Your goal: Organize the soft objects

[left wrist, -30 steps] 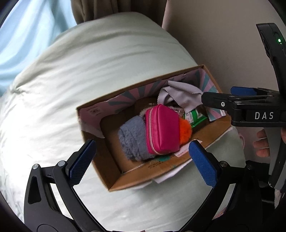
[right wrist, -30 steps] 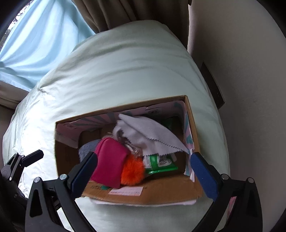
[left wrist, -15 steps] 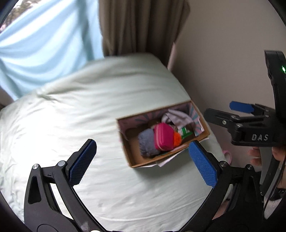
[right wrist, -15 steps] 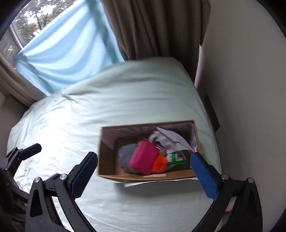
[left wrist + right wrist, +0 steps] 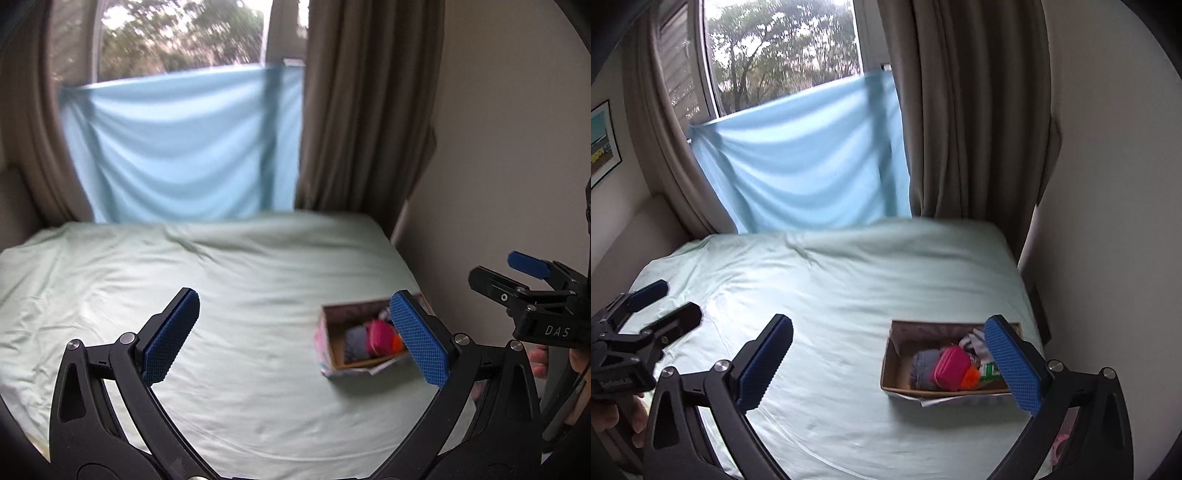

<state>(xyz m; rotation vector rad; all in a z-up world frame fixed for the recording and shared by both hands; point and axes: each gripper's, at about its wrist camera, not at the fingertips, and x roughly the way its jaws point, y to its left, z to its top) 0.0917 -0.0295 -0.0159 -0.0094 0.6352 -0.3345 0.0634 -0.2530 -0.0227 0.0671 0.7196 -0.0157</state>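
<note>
A cardboard box sits on the pale green bed near its right edge; it also shows in the left wrist view. Inside lie a grey fuzzy item, a pink pouch, an orange pom-pom, a green packet and a pale lilac cloth. My left gripper is open and empty, well back from the box. My right gripper is open and empty, above the bed in front of the box.
The bed sheet spreads wide to the left of the box. A wall runs along the right side. Brown curtains and a light blue cloth hang at the window behind the bed.
Both grippers have pulled far back and tilted up from the box. The box now looks small and the window and curtains have come into view. Both stay open.
</note>
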